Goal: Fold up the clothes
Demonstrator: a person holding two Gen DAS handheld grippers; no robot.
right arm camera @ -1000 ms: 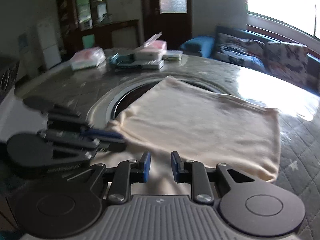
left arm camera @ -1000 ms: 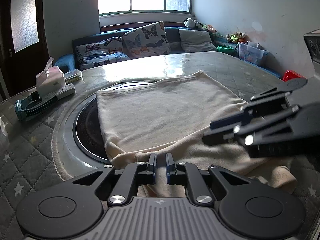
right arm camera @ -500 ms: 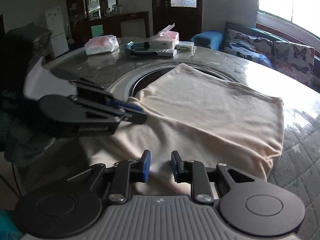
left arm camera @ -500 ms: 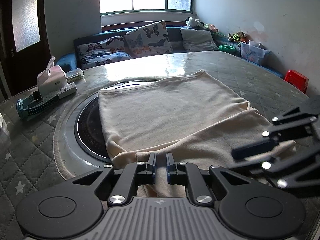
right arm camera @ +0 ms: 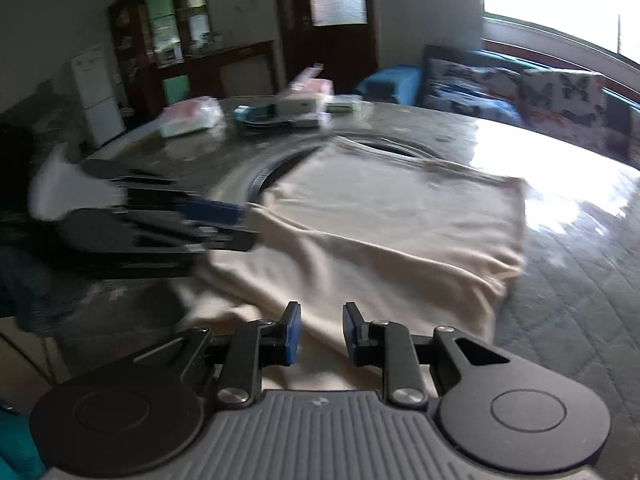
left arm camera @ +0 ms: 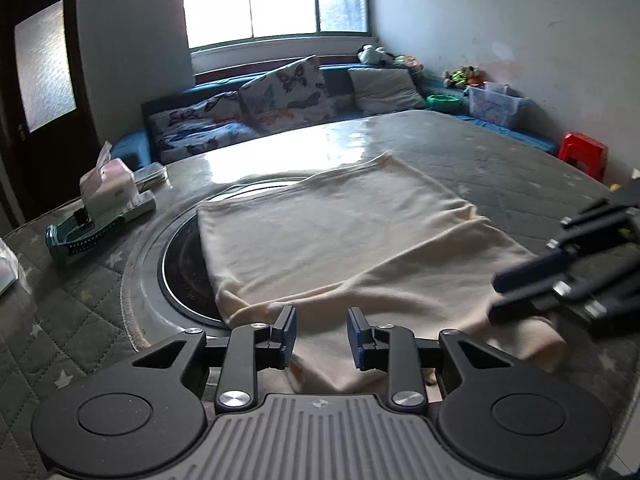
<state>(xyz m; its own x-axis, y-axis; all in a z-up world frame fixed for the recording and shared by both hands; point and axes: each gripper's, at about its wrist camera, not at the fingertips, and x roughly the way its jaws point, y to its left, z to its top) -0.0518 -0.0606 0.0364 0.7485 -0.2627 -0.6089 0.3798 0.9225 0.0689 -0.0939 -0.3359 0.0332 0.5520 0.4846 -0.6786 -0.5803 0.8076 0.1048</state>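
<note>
A cream garment (left arm camera: 340, 236) lies partly folded on the round table, its near part doubled over in a thick band. It also shows in the right wrist view (right arm camera: 392, 232). My left gripper (left arm camera: 320, 334) is open and empty, its jaws apart just over the garment's near edge. My right gripper (right arm camera: 318, 332) is open and empty over the near right part of the garment. It appears blurred at the right of the left wrist view (left arm camera: 560, 280). The left gripper appears blurred at the left of the right wrist view (right arm camera: 160, 224).
The quilted grey table (left arm camera: 520, 168) has a round glass inset (left arm camera: 180, 276) under the garment. A tissue box (left arm camera: 106, 184), a teal basket (left arm camera: 80, 232) and a packet (right arm camera: 192, 116) sit at the far left. A sofa with cushions (left arm camera: 288, 92) stands behind, a red stool (left arm camera: 584, 152) at right.
My left gripper has opened; it was shut on the garment's near edge before. My right gripper has opened a little wider and drawn back toward the garment's right side.
</note>
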